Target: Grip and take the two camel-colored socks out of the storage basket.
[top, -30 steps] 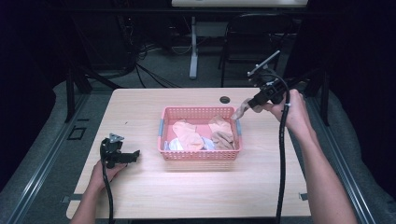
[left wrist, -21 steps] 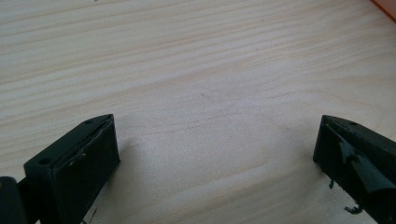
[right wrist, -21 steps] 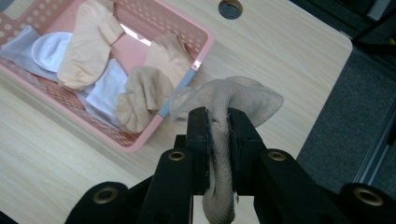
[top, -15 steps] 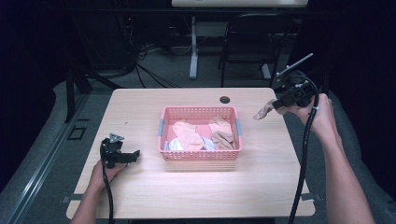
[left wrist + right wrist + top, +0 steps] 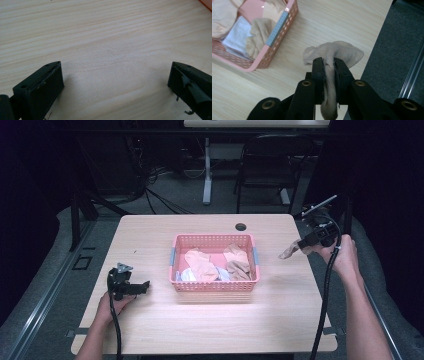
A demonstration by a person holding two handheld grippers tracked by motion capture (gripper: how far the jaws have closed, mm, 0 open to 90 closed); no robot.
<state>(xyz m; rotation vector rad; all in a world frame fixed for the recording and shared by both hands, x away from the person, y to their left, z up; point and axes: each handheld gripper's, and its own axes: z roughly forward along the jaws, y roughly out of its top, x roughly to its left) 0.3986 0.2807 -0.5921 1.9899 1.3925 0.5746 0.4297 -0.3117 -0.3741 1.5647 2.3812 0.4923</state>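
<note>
A pink plastic basket [image 5: 215, 285] sits mid-table with several beige and white cloth pieces [image 5: 200, 262] inside. My right gripper [image 5: 305, 244] hangs above the table's right edge, shut on a beige sock [image 5: 289, 252] that dangles from its jaws. In the right gripper view the beige sock [image 5: 332, 53] is pinched between the jaws of the right gripper [image 5: 329, 62] and bunches out past them, with the basket [image 5: 277, 27] at upper left. My left gripper [image 5: 142, 287] rests on the table at the front left, open; in the left gripper view the left gripper [image 5: 116, 71] has bare wood between its jaws.
A round cable hole [image 5: 240, 227] lies in the table behind the basket. The table's right edge [image 5: 377, 42] runs just beside the held sock, with grey floor beyond. Chairs and cables stand behind the table.
My right gripper has carried the sock from over the basket's right end out to the right, past the table's right edge. The left gripper has stayed put.
</note>
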